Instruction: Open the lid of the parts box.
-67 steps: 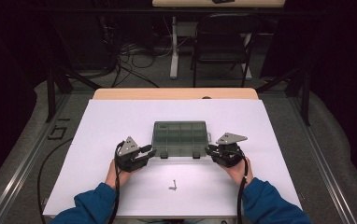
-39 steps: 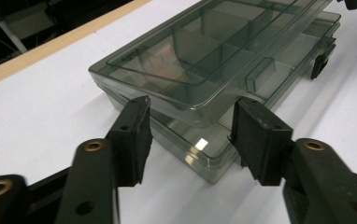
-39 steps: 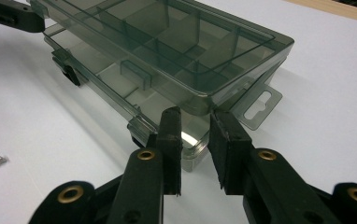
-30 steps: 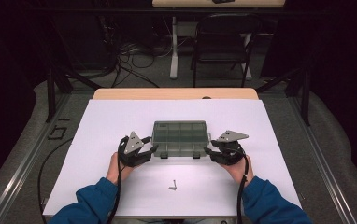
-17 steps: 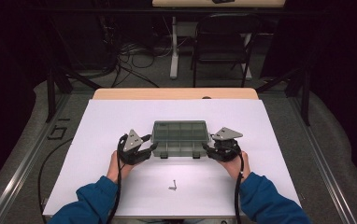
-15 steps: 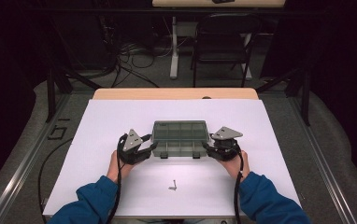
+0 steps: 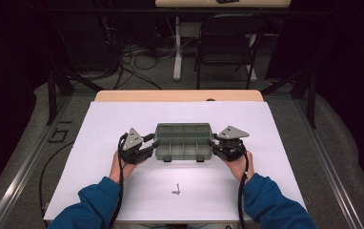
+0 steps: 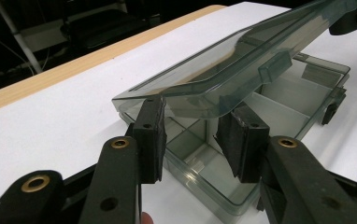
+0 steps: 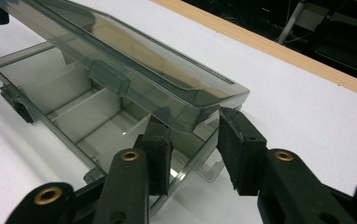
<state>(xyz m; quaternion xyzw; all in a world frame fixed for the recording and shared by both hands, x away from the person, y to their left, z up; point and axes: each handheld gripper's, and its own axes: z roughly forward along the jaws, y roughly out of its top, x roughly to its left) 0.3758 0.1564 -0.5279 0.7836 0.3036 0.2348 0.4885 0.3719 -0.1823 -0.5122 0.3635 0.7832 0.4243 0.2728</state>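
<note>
Jaws of the left gripper (image 7: 147, 145) and right gripper (image 7: 215, 142) are standing apart around the lid (image 8: 232, 60) corners of the compartment box (image 7: 184, 141) mid-surface, gripping nothing; both ends should be rising evenly, avoiding twisting the hinge.

Two black jaws of the left gripper (image 8: 193, 140) stand apart around the near corner of a smoky clear plastic box (image 8: 279, 112) on a white table (image 8: 50, 126). Its lid (image 8: 242, 60) is tilted up, showing empty compartments.
</note>
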